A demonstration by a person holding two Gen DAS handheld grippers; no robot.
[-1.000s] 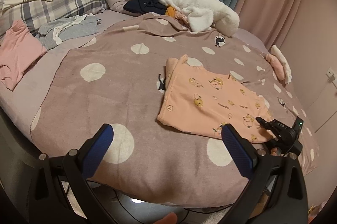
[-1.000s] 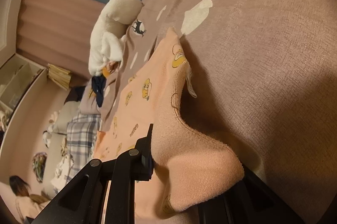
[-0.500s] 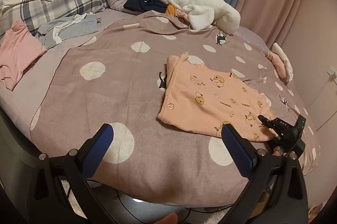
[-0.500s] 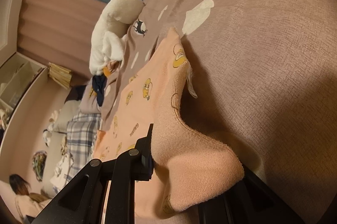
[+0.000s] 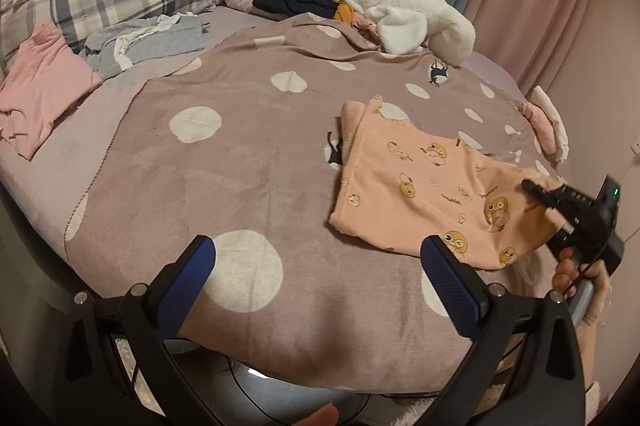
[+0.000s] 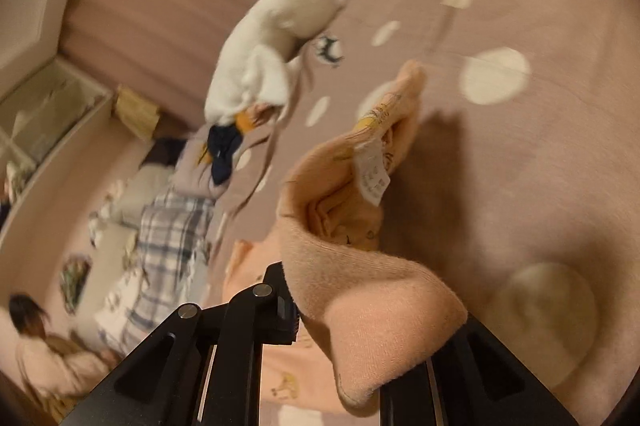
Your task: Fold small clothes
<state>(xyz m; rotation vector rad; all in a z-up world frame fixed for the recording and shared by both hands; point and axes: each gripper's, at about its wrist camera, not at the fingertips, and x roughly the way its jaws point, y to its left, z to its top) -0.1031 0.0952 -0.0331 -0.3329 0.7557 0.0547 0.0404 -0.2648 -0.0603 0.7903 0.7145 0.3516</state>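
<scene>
On the dotted mauve bed blanket, the right tool, jaws easing apart yet gripping, has lifted the peach cartoon-print garment's corner to fold; the left tool hovers open, empty.

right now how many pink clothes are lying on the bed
3: a peach printed top near the front, its corner in the right gripper's opening fingers; a pink garment at the far left; a folded pink piece at the right edge. More may be hidden.

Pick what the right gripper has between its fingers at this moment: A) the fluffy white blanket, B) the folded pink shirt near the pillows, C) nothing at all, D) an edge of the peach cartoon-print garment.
D: the right wrist view shows the right gripper with a thick fold of the peach garment draped between its fingers, lifted off the spotted blanket; its jaws are opening slightly.
</scene>
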